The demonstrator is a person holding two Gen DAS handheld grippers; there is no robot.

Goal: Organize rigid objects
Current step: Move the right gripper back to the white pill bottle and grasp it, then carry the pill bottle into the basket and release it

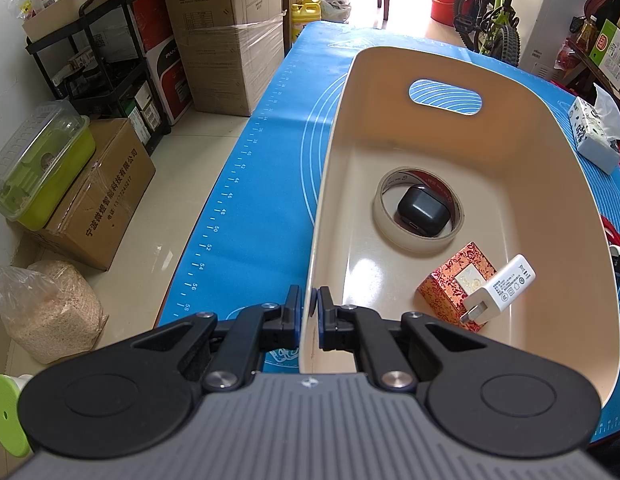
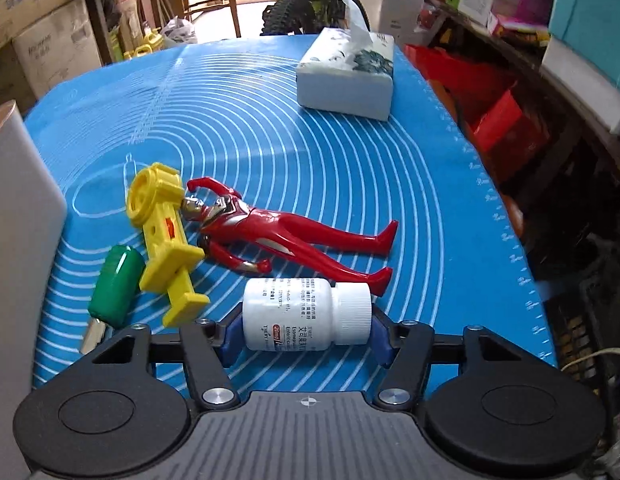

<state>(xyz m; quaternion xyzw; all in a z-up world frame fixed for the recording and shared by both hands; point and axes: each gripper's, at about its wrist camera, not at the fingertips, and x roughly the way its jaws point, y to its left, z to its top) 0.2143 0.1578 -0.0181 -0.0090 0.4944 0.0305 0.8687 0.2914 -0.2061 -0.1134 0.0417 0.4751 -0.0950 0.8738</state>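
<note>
My left gripper (image 1: 309,306) is shut on the near left rim of a beige basket (image 1: 530,152) standing on the blue mat. Inside lie a tape roll (image 1: 414,240) with a black earbud case (image 1: 422,210) in its hole, a red patterned box (image 1: 454,284) and a white charger plug (image 1: 500,288). My right gripper (image 2: 306,334) is shut on a white pill bottle (image 2: 306,314), held sideways by its ends, low over the mat. Beyond it lie a red toy figure (image 2: 278,232), a yellow toy (image 2: 166,232) and a green cylinder (image 2: 116,286).
A tissue box (image 2: 346,80) stands at the mat's far end (image 1: 594,136). The basket's outer wall (image 2: 18,216) rises at the left of the right wrist view. Cardboard boxes (image 1: 226,40) and a shelf stand on the floor left of the table; red bins (image 2: 490,112) sit at its right.
</note>
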